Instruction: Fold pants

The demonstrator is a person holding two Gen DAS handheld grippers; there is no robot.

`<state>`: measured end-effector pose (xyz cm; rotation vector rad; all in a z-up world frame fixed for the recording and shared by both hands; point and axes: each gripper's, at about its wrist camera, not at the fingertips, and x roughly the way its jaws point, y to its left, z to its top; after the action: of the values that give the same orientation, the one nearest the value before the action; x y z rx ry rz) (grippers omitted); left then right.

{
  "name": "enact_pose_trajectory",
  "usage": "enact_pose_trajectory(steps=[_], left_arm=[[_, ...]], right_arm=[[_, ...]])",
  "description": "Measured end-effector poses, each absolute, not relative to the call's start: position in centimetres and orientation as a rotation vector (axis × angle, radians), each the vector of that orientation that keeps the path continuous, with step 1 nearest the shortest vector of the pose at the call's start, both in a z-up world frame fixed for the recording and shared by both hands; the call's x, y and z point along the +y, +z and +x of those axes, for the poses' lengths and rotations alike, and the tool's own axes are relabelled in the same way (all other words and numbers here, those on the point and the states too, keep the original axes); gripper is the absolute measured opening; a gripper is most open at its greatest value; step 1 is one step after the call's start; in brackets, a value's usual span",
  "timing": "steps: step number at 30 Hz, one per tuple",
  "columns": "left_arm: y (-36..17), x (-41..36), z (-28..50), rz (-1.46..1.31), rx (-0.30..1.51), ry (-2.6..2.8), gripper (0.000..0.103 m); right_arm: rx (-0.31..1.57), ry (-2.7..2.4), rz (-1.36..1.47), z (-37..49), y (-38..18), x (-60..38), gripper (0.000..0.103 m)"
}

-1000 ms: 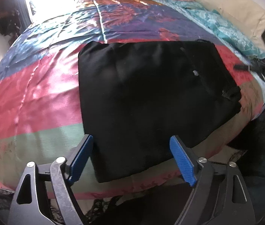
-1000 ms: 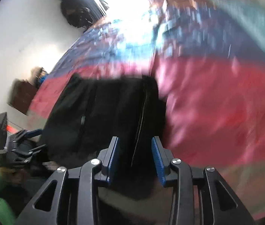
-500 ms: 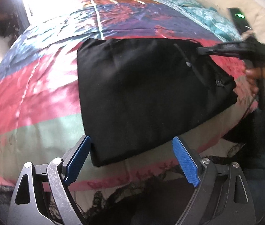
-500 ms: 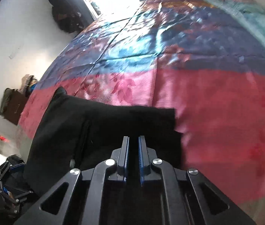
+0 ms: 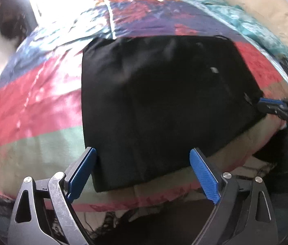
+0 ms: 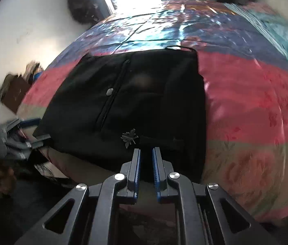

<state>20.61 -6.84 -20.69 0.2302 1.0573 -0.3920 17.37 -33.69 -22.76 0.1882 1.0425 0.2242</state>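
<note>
The left gripper point(image 5: 142, 171) hangs with its jaws wide apart over the near edge of the black pants point(image 5: 164, 102); the right gripper point(image 6: 146, 171) has its jaws almost together, a narrow gap left, gripping nothing. The pants lie folded flat on the striped bedspread point(image 6: 256, 106), with no readable writing on them

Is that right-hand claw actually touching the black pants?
Cannot tell. In the right wrist view the right gripper sits nearly closed at the black pants near edge, and the left wrist view shows its tips at that edge, but neither shows contact or a gap plainly.
</note>
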Motion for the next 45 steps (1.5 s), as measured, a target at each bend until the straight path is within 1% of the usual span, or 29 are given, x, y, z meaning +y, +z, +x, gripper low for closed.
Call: enact_pose_trajectory(steps=[1,3,4,5,6,7,8,10,15,18,29,34,37,39,43,45], left_arm=[[-20.4,-6.7,20.5,0.224,1.060,-0.401,0.094],[-19.9,-6.0,20.6,0.198,1.070,-0.394,0.094],[-19.9,-5.5,20.8,0.177,1.080,-0.382,0.094],[-19.7,-5.1,21.1,0.153,1.097,-0.368,0.094],[-19.6,-4.6,21.5,0.122,1.116,-0.352,0.094],[-19.5,-4.4,21.3,0.102,1.122,-0.344,0.094],[-19.2,-4.1,21.5,0.079,1.123,-0.334,0.095],[-18.7,-3.7,21.6,0.075,1.118,-0.309,0.096],[-18.2,-3.5,21.9,0.113,1.102,-0.243,0.096],[-18.4,-3.1,22.0,0.128,1.102,-0.220,0.096],[-19.3,-2.3,22.4,0.124,1.131,-0.202,0.096],[-19.6,0.2,23.5,0.009,1.170,-0.231,0.096],[-19.8,2.4,25.1,-0.153,1.208,-0.323,0.096],[-20.1,3.2,26.4,-0.251,1.223,-0.394,0.096],[-22.5,3.3,29.9,-0.358,1.283,-0.489,0.096],[-24.2,2.5,31.1,-0.369,1.328,-0.519,0.096]], right_arm=[[1.066,0.217,0.194,17.1,-22.6,-33.8,0.013],[1.097,0.198,0.180,16.6,-22.5,-33.8,0.019],[1.102,0.181,0.172,16.2,-22.4,-33.9,0.032],[1.089,0.166,0.175,15.8,-22.0,-34.1,0.047],[1.068,0.153,0.178,15.5,-21.4,-34.3,0.054],[1.028,0.130,0.174,15.1,-20.5,-34.4,0.066],[1.003,0.115,0.169,14.9,-20.0,-34.3,0.075],[0.963,0.089,0.157,14.3,-19.0,-34.0,0.081],[0.952,0.049,0.184,14.0,-19.0,-33.2,0.083],[0.983,0.027,0.216,13.9,-19.7,-33.3,0.083],[0.988,0.033,0.218,13.6,-20.3,-32.9,0.084],[0.924,0.068,0.265,13.4,-19.3,-33.8,0.084],[0.894,0.134,0.350,14.3,-19.0,-36.2,0.088],[0.900,0.199,0.438,15.6,-19.5,-38.4,0.088],[1.015,0.294,0.599,19.8,-23.0,-42.6,0.088],[1.112,0.343,0.651,22.0,-25.4,-43.8,0.088]])
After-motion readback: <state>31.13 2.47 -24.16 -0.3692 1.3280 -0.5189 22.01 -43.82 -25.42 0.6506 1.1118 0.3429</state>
